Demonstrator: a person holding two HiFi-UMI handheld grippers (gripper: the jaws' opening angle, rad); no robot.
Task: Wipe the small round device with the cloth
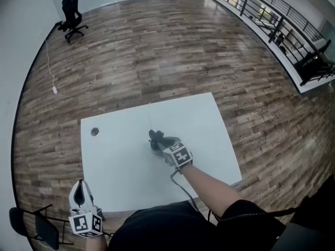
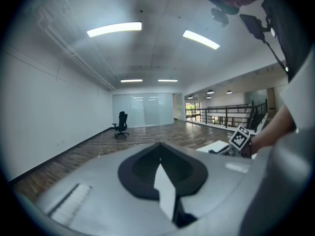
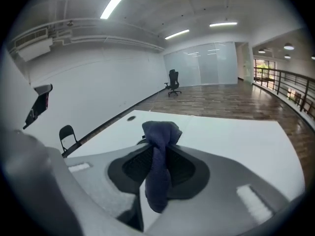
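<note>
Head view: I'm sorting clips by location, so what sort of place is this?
Probably a large, sparsely furnished office hall: wood-plank floor, a black office chair, and a metal railing along one side.

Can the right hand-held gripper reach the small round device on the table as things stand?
Probably yes. The right hand-held gripper, shut on the dark blue cloth, is over the white rectangular table, and only bare tabletop lies between it and the small round grey device.
</note>
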